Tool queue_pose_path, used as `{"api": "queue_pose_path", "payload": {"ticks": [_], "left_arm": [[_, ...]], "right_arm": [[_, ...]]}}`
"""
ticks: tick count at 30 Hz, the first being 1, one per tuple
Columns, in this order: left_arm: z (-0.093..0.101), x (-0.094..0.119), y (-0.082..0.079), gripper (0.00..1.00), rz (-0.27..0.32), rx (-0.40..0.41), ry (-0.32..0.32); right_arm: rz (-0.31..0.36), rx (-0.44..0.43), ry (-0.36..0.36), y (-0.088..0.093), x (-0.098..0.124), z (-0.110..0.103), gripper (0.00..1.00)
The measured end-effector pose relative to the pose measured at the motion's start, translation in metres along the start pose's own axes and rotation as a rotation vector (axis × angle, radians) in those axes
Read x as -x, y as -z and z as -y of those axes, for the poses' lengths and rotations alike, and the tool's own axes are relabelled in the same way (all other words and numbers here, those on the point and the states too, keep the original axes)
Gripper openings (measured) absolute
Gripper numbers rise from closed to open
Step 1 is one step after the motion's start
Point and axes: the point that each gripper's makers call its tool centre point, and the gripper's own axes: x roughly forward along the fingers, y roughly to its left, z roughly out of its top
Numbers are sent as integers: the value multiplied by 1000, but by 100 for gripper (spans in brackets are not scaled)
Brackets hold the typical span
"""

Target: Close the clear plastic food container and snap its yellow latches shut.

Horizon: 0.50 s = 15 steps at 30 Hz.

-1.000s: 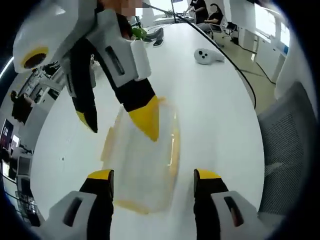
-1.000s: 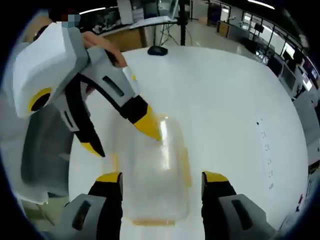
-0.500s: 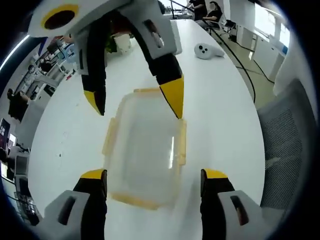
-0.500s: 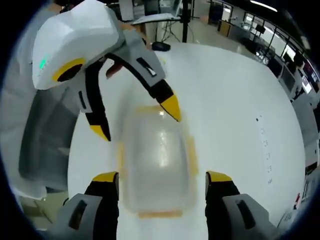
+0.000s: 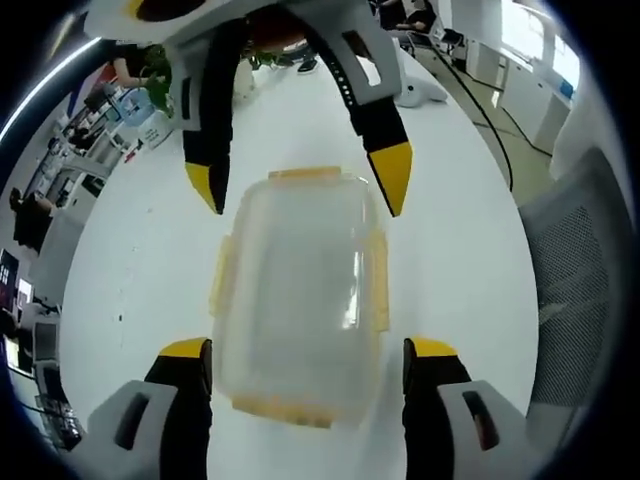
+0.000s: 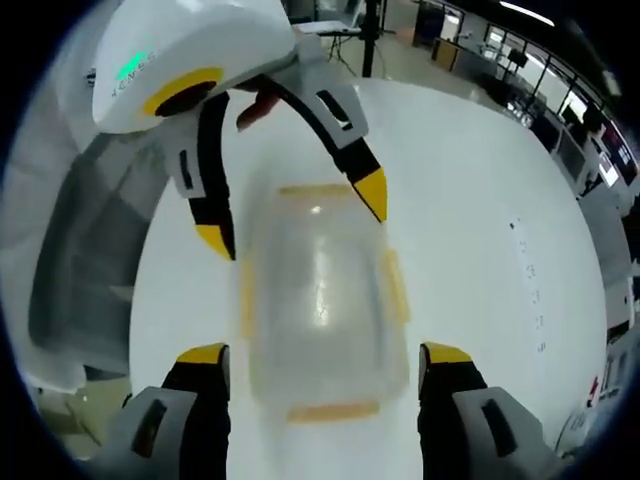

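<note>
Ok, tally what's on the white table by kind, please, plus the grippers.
Clear plastic food container with yellow latches: 1
White handheld controller: 1
Two-jaw grippers, left gripper and right gripper: 2
Total: 4

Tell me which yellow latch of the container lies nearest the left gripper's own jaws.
The short-end latch of the clear container, low between the left gripper's jaws; the other end's latch lies by the right gripper.

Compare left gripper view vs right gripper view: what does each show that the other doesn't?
Left gripper view alone: a white handheld controller far up the white table, and a grey mesh chair beside it. Right gripper view alone: a row of small dark marks on the tabletop. Both: the clear plastic food container with yellow latches, lid on, between the open left hand-held gripper and the open right hand-held gripper.
</note>
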Motion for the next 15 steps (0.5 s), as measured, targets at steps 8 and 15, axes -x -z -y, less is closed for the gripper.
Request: {"api": "queue_pose_path", "payload": {"ticks": [8, 15], "left_arm": [[-7, -6, 5, 82, -16, -3, -7], [-9, -13, 8, 83, -34, -11, -2]], "right_arm": [[-11, 5, 6, 7, -7, -3, 79], [-28, 20, 29, 14, -13, -2, 83]]}}
